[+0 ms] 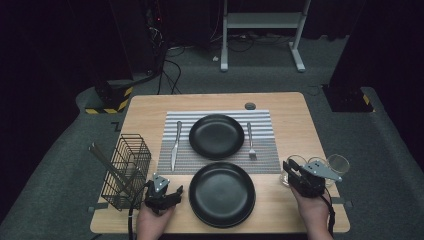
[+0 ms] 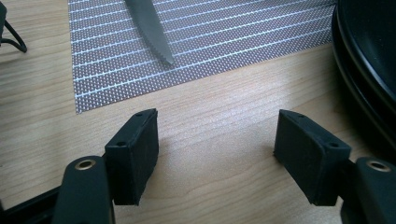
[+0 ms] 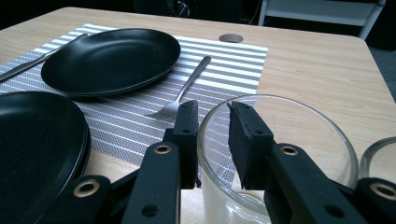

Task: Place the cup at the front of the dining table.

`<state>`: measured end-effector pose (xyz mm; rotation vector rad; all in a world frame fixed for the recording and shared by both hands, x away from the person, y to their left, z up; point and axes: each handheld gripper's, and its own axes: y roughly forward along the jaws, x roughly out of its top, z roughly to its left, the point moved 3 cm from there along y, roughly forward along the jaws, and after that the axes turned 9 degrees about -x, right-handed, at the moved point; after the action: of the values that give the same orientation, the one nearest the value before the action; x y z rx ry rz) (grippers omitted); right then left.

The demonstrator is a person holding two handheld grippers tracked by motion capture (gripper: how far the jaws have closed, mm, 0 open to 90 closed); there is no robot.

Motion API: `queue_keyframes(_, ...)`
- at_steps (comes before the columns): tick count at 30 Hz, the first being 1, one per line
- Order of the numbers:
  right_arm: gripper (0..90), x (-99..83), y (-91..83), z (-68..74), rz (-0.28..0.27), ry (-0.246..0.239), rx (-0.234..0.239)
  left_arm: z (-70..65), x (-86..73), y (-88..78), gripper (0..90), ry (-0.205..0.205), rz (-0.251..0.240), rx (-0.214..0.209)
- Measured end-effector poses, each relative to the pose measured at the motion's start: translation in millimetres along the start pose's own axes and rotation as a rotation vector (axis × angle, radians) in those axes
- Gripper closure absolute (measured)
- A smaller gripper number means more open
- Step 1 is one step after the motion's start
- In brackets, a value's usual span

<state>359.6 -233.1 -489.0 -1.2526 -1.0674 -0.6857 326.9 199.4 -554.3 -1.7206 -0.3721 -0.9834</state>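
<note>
My right gripper (image 1: 293,168) (image 3: 212,107) straddles the rim of a clear glass (image 1: 296,161) (image 3: 303,140) at the table's right edge. One pad is outside the wall and the other inside, and a gap shows at the inner pad. A second glass (image 1: 339,164) (image 3: 380,158) stands just beside it. My left gripper (image 1: 167,184) (image 2: 217,135) rests open over bare wood, with nothing between its fingers. It sits left of the near black plate (image 1: 221,194) (image 2: 369,60), short of the striped placemat's (image 1: 265,125) (image 2: 224,42) corner.
On the placemat a far black plate (image 1: 216,136) (image 3: 112,58) lies between a knife (image 1: 175,145) (image 2: 152,30) and a fork (image 1: 250,141) (image 3: 182,93). A black wire basket (image 1: 127,170) holding long utensils stands at the front left. The near plate (image 3: 32,140) lies left of the glass.
</note>
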Motion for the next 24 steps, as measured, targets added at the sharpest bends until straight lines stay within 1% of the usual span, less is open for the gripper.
queue_keyframes(3, 73.9, 0.2, -0.4, 0.2, 0.002, -0.003, 0.0, 0.0, 0.0, 0.0, 30.7, 0.0, 0.0, 0.0)
queue_keyframes(7, 78.0, 0.9, -1.8, 1.3, -0.006, -0.014, -0.001, 0.0, 0.0, 0.0, 30.7, 0.0, 0.0, 0.0)
queue_keyframes(17, 78.5, 0.5, -2.7, 2.1, -0.008, -0.007, 0.001, 0.0, -0.1, -0.1, 30.8, 0.0, 0.0, 0.0)
queue_keyframes(24, 78.7, 0.9, -3.8, 9.7, -0.007, -0.02, 0.01, 0.0, 0.0, -0.1, 30.7, 0.001, 0.0, 0.0)
